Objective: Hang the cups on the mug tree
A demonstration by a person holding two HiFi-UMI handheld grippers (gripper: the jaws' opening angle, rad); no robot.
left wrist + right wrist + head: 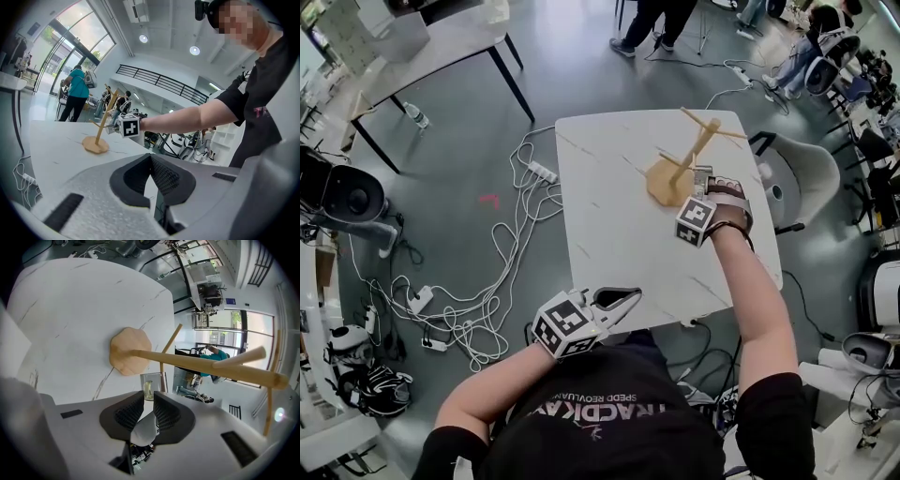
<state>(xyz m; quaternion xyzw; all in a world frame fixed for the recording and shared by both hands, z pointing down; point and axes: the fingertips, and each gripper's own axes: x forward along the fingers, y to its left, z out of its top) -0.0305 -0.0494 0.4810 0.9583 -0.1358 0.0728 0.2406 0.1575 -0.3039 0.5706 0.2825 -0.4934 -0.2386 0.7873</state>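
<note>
A wooden mug tree (686, 155) with bare pegs stands on the far right part of the white table (609, 206). My right gripper (704, 174) is beside its round base, shut on a small clear cup. In the right gripper view the cup (152, 385) shows just past the jaw tips (149, 398), under the tree's trunk (201, 363) and close to the base (129, 351). My left gripper (621, 299) hovers at the table's near edge, shut with nothing in it. The left gripper view looks over its jaws (150, 158) toward the mug tree (97, 138).
A grey chair (803, 176) stands off the table's right side. Cables and power strips (502, 253) lie on the floor to the left. A black-legged table (441, 56) is at the back left, and people stand at the back.
</note>
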